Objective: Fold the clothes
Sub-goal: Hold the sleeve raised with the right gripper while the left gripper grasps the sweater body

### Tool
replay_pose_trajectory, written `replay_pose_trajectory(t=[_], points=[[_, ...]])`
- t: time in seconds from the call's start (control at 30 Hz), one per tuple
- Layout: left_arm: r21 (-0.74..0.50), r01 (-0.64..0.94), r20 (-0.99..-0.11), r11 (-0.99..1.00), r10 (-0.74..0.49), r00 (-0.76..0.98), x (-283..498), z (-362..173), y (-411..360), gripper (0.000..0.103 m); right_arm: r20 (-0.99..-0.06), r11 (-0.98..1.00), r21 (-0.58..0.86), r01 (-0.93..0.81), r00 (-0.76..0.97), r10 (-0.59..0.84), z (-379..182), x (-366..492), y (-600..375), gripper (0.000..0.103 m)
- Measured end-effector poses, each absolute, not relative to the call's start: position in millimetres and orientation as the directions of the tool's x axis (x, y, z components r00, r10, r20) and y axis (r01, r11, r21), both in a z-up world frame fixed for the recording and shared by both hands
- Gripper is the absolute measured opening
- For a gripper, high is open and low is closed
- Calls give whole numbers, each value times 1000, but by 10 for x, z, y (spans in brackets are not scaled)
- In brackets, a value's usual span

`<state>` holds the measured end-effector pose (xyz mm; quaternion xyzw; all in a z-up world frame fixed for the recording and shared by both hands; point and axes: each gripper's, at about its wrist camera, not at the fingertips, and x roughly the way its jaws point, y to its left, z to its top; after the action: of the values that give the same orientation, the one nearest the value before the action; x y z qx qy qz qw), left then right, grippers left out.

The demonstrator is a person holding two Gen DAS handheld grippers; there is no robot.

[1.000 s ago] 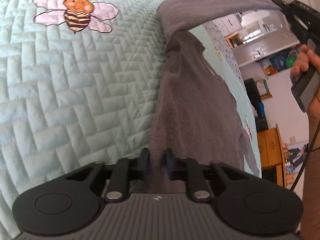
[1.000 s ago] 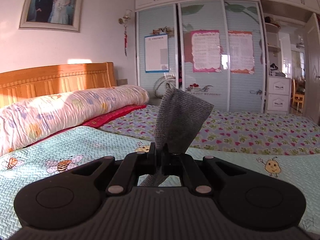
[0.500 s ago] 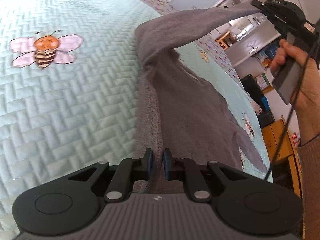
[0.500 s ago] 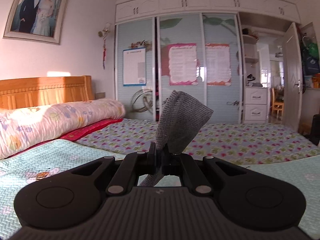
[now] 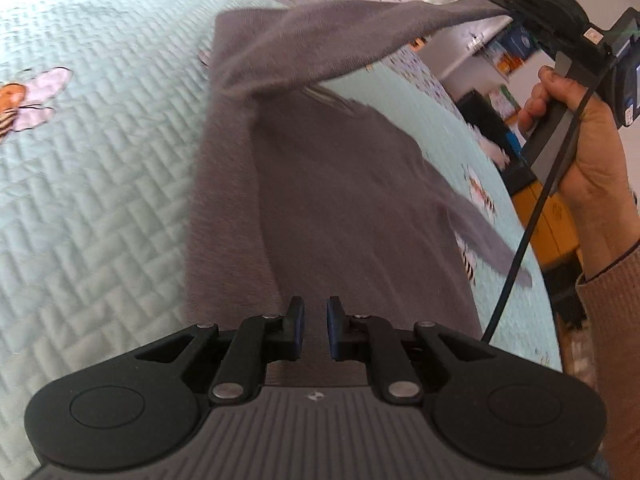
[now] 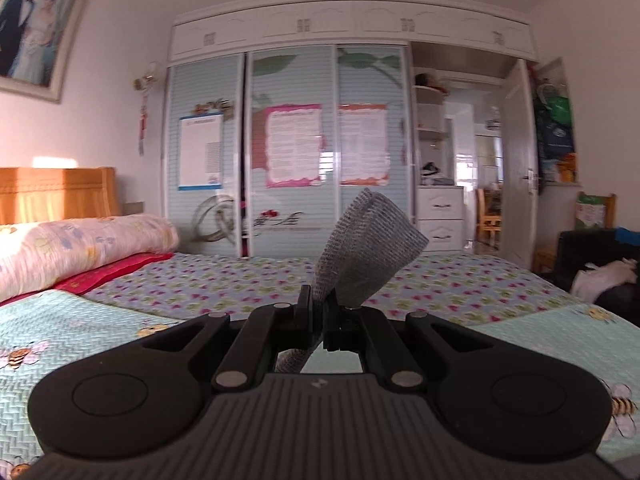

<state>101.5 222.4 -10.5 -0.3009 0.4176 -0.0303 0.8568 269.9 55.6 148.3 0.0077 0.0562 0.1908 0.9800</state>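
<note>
Garment [image 5: 344,184] spread on bee quilt [image 5: 100,184], right tool [image 6: 319,304] clamping its sleeve, left tool [image 5: 315,320] narrow over hem.

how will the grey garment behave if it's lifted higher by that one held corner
Probably floppy: the grey garment sags in a drape from the right hand-held gripper down to the quilt. Likely light, since a small pinch holds it. The trailing part would probably drag and bunch.

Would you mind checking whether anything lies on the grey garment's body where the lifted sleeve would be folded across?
Nothing visible does. The right gripper holds the sleeve up over the grey garment, whose flat surface shows bare.
</note>
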Motion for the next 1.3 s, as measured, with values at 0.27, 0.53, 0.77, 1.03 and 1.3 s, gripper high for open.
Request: replay_pose_trajectory(t=[0.27,0.53,0.77,1.03,1.3], points=[[-561,-165,-696,811,-354,625,1065,-151,2102,12,-108,957,21,-288,951,288,1194,2688,93,3],[-413,-106,-662,904,-218,717,536,268,2069,28,-180,964,61,-259,947,265,878,2842,-105,3],[-149,-108,-744,983,-39,667,118,272,1834,36,-157,951,44,-305,938,308,925,2788,-78,3],[131,-78,-743,988,150,652,185,0,1478,42,-139,935,24,-355,924,355,1055,2706,9,3],[18,-35,-718,999,38,695,303,205,1484,6,-141,929,48,-366,919,369,1158,2776,-71,3]])
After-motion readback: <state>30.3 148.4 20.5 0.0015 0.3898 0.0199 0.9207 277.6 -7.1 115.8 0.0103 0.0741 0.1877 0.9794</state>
